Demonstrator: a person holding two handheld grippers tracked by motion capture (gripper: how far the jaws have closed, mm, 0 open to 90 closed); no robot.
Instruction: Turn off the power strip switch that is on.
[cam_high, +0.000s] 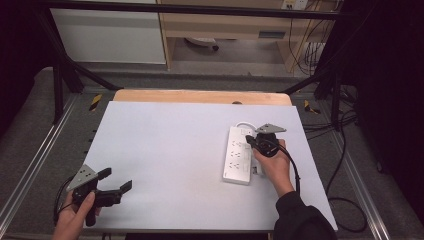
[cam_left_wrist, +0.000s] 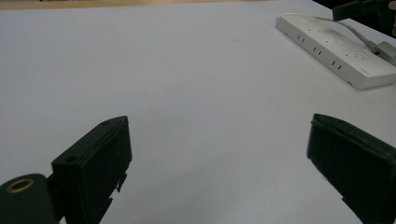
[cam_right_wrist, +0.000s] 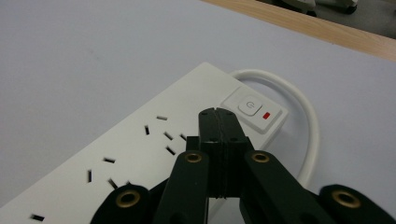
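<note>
Power strip (cam_high: 239, 154) lies right of centre on white worktop (cam_high: 165, 150), likely rigid, light, slippery plastic; best gripped across its narrow sides. Right claw (cam_right_wrist: 218, 122) clenched, empty, above switch (cam_right_wrist: 250, 105). Left claw (cam_left_wrist: 219, 163) released, near left.

1. A lab or test workspace: a black metal frame (cam_high: 60, 75) surrounds the white-covered table (cam_high: 165, 165).
2. Loose cables (cam_high: 345, 150) trail across grey carpet (cam_high: 30, 135).
3. Plain wooden shelving (cam_high: 225, 25) stands behind.
</note>
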